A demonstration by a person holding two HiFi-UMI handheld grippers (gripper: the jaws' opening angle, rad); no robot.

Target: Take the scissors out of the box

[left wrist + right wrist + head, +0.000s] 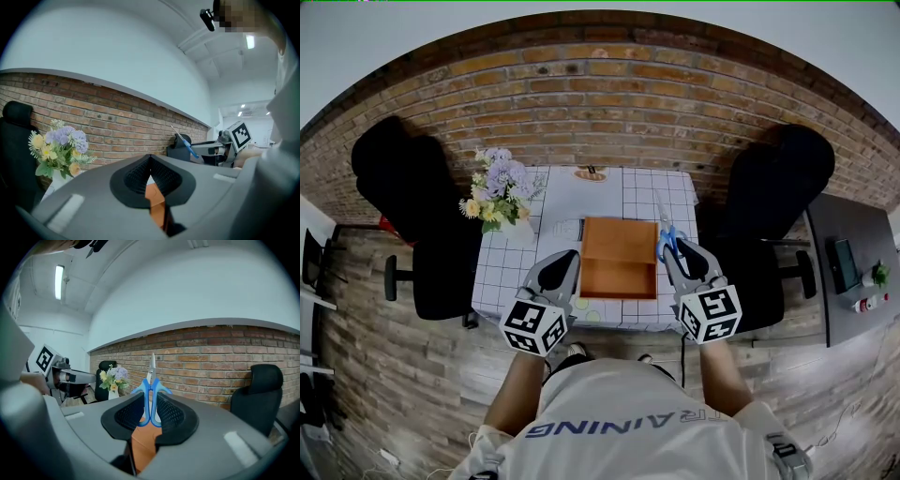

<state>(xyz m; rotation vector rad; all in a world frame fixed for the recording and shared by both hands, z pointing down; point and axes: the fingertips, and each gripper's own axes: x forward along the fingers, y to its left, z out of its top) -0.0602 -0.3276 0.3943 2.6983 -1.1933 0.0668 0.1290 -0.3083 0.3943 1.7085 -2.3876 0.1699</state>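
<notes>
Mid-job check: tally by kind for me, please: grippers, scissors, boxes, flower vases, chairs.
Grippers: 2 (left gripper, right gripper)
Scissors: 1, held in the right gripper
Box: 1
Flower vase: 1
Chairs: 2
Total: 7

One scissors (667, 240), one box (619, 279), two chairs (417, 202)
</notes>
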